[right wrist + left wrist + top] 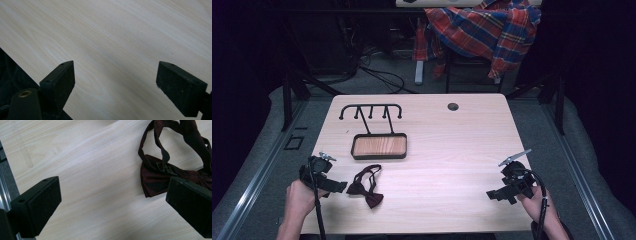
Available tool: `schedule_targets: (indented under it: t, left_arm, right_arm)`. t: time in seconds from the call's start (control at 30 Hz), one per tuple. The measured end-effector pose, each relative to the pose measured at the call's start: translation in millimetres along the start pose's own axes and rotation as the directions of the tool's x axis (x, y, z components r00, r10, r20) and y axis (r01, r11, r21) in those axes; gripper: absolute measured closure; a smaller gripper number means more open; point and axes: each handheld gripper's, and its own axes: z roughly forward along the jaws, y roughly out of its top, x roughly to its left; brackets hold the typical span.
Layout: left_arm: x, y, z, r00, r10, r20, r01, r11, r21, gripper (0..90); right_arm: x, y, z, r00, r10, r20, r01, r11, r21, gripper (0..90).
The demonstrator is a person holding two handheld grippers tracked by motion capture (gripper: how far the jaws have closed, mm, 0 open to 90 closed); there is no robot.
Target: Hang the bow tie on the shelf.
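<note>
A dark maroon bow tie (366, 186) with its neck strap looped out lies flat on the light wooden table (447, 150), near the front left. In the left gripper view the bow tie (160, 180) lies just past the right jaw. My left gripper (343, 187) is open, held low just left of the bow tie, with bare wood between its jaws (112, 202). My right gripper (496, 195) is open near the front right edge, over bare table (115, 77), far from the tie.
A black wire stand with a row of hooks (371, 111) rises from a wooden tray base (379, 146) behind the bow tie. A cable hole (453, 106) sits at the table's back. A plaid shirt (484, 30) hangs on a chair beyond the table.
</note>
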Motion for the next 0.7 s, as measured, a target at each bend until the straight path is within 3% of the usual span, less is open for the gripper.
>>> schedule_targets:
  t: [0.03, 0.27, 0.7]
  left_arm:
    - [0.0, 0.0, 0.0, 1.0000, 0.000, 0.000, 0.000, 1.0000, 0.000, 0.2]
    - [4.1, -3.4, 0.8, 0.9992, -0.022, 0.034, 0.023, 0.9990, -0.039, 0.0]
    - [-0.5, 5.0, 4.5, 0.9994, 0.009, 0.034, -0.008, 0.9996, -0.028, 0.0]
  right_arm:
    - [-1.2, 0.7, -1.2, 0.9998, -0.020, 0.000, 0.020, 1.000, 0.021, 15.2]
    - [0.5, 0.0, 0.3, 0.9999, -0.011, -0.014, 0.011, 1.000, 0.014, 15.3]
    - [-0.3, 1.5, 1.2, 0.9990, -0.043, -0.008, 0.043, 0.998, 0.038, 15.2]
